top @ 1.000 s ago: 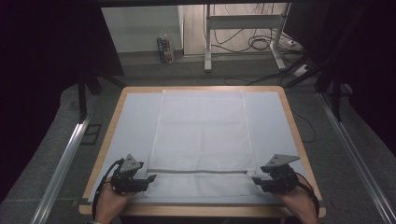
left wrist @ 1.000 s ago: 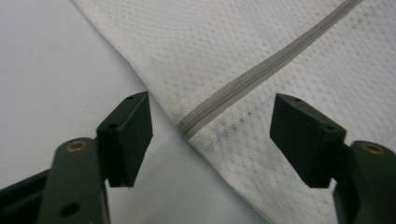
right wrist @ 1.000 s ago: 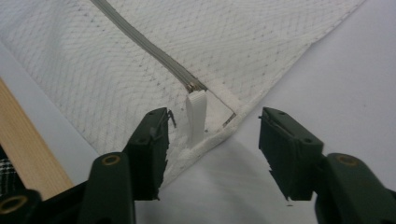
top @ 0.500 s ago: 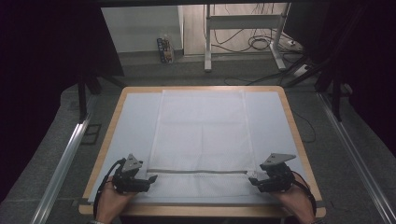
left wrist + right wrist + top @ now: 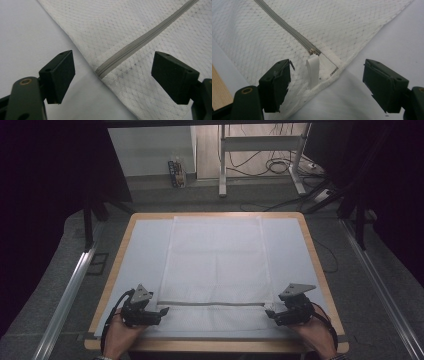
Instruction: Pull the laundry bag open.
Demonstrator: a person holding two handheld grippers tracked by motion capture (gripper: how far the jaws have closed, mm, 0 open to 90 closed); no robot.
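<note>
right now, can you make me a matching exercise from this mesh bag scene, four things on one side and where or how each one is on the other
Things:
1. left gripper
2. right gripper
3. zipper pull
4. mesh bag

Places or states:
A. lies flat down the middle of the table
B. open, jaws either side of the closed end of the grey zipper
C. white tab that lies between two open jaws
D. open at the bag's corner where the slider sits

Pairs: 1-B, 2-D, 3-C, 4-A
</note>
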